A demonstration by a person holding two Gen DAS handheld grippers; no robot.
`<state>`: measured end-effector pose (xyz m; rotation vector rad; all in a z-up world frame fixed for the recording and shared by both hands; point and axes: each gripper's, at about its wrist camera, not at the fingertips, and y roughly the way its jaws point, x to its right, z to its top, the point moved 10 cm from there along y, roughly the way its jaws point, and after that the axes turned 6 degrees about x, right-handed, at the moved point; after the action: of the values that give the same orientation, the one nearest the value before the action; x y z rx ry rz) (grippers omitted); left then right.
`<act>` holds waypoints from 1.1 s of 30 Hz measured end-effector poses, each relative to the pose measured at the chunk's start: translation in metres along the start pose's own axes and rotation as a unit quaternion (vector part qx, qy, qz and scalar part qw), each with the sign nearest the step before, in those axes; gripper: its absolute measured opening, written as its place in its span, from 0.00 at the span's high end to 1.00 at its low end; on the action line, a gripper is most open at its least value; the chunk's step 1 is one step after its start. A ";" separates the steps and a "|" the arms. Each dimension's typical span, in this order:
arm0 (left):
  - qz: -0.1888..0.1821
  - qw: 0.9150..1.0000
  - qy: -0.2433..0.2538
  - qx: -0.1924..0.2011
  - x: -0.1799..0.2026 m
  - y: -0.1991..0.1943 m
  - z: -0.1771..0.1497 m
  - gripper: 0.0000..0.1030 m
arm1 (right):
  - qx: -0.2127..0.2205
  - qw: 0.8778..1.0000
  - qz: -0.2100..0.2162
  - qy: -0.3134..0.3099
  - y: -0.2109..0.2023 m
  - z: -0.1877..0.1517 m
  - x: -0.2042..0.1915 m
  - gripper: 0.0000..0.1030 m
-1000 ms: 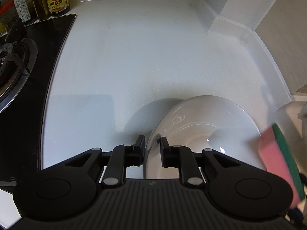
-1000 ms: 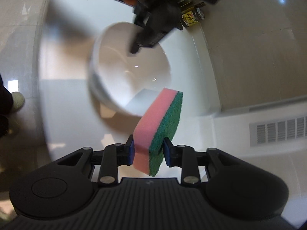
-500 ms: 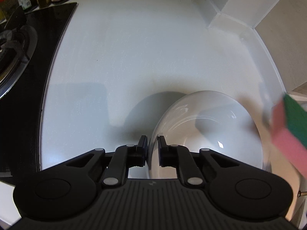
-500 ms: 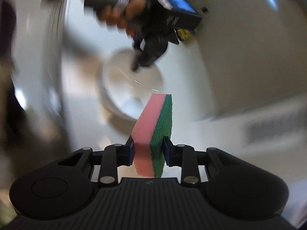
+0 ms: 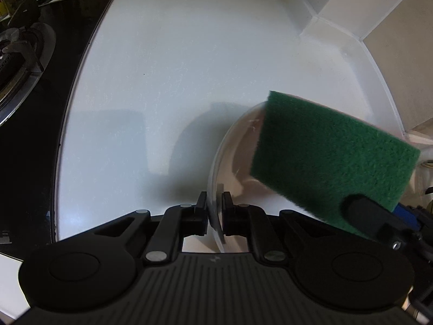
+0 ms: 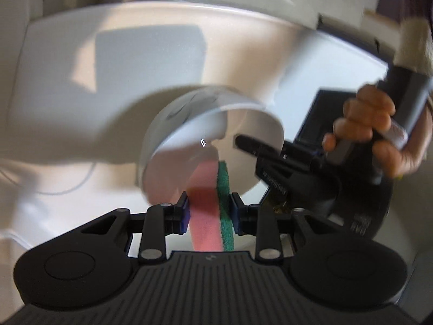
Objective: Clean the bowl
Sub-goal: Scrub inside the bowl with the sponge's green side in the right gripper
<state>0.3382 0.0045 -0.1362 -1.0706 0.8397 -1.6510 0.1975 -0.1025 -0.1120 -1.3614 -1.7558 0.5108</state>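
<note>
The sponge (image 5: 333, 159) (clamped by right gripper (image 6: 208, 212)) has entered the bowl (image 5: 230, 146), rim pinched by left gripper (image 5: 214, 212).

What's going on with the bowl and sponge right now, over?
Left gripper clamped on bowl rim, bowl tipped up. Right gripper shut on sponge, sponge inside bowl. Nothing in the way.

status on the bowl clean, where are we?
Done: the left gripper has just closed on the rim of the white bowl, which is tilted up off the white counter. The right gripper is shut on the pink-and-green sponge. In hand: the sponge is at the bowl's inside. Left: the scrubbing itself; no suds or water visible.
</note>
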 end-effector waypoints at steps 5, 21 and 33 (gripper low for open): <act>0.006 1.000 0.007 0.001 0.001 0.001 0.000 0.91 | 0.003 0.999 -0.010 0.033 -0.006 -0.002 0.018 0.74; 0.016 1.000 0.023 0.003 -0.006 0.002 0.005 0.89 | 0.025 0.999 -0.013 0.021 0.007 -0.015 0.018 0.74; 0.026 0.999 0.037 0.019 -0.014 0.001 0.008 0.86 | -0.026 0.997 0.054 0.039 0.023 -0.014 0.015 0.74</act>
<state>0.3482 0.0171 -0.1373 -0.9598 0.8742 -1.6645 0.2219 -0.0833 -0.1156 -1.4991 -1.6489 0.4674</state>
